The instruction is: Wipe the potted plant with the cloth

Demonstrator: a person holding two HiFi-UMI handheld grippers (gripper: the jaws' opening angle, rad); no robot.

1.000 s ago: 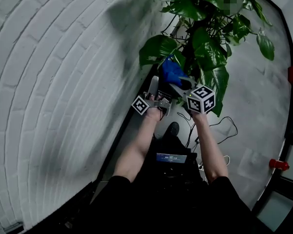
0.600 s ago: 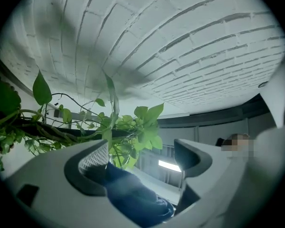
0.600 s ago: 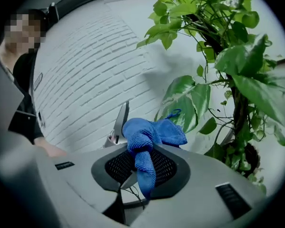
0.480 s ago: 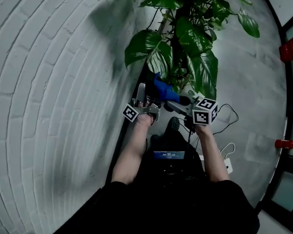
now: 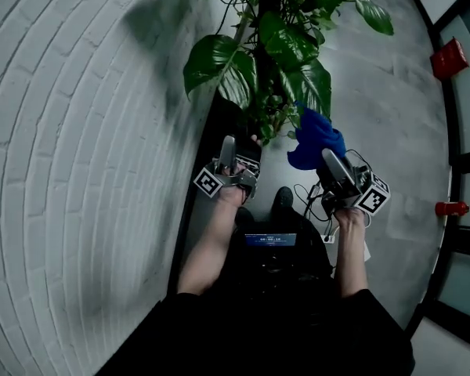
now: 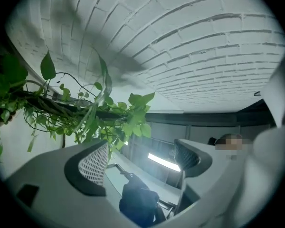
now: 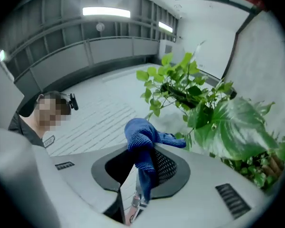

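Wiping step in hand. Right tongs (image 5: 328, 161) were clamped on the blue cloth (image 5: 313, 135), which hung bunched just beside the lower leaves of the potted plant (image 5: 286, 49), right of the stem; contact with a leaf could not be told. Left tongs (image 5: 228, 149) stood apart with nothing between them, near the plant's base.

Next move, as judged: bring the cloth onto a broad leaf (image 5: 310, 84), the left tongs perhaps steadying it from beneath.

Brick wall (image 5: 78, 147) hemmed the left side. Open grey floor (image 5: 399, 131) on the right gave room. Cables (image 5: 307, 202) lay underfoot.
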